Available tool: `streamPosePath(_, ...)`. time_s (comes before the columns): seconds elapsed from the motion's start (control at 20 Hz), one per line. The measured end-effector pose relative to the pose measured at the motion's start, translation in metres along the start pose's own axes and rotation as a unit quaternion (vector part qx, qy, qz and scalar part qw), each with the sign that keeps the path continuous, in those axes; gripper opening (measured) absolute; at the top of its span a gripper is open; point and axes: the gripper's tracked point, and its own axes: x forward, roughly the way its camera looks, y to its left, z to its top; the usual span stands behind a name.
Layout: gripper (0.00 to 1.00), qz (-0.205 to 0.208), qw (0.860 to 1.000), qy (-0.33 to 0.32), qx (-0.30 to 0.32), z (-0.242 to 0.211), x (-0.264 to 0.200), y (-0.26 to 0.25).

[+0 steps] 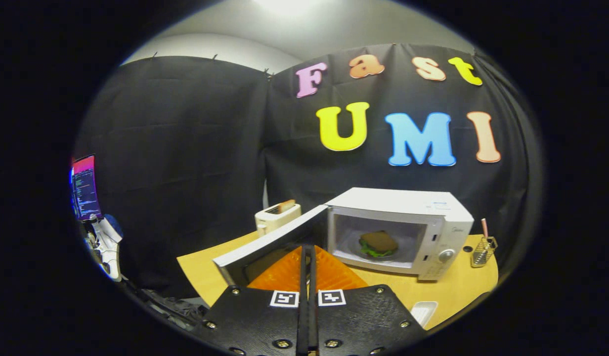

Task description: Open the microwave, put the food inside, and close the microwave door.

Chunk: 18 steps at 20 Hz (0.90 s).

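We see the sandwich (378, 244) already inside the microwave (403, 230), whose door (270, 242) stands open; our tongs (307, 257), clenched empty beside that door, have only closing left.

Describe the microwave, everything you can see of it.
The microwave is a white, boxy countertop unit standing upright on the wooden table, beyond the claw, whose fingers are closed together. Its door is swung wide open toward the claw's side. Inside, a sandwich with green filling lies on a plate. A control panel with a round knob sits beside the cavity. A toaster stands behind the door, apart from it.
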Motion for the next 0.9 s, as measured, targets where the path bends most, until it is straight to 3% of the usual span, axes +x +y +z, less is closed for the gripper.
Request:
streamPosePath(0.45,0.00,0.156,0.987,0.037,-0.011,-0.041,0.039,0.121)
streamPosePath(0.65,0.00,0.179,0.982,0.061,-0.018,-0.065,0.052,0.149)
streamPosePath(0.9,0.00,0.158,0.984,0.078,-0.023,-0.088,0.066,0.147)
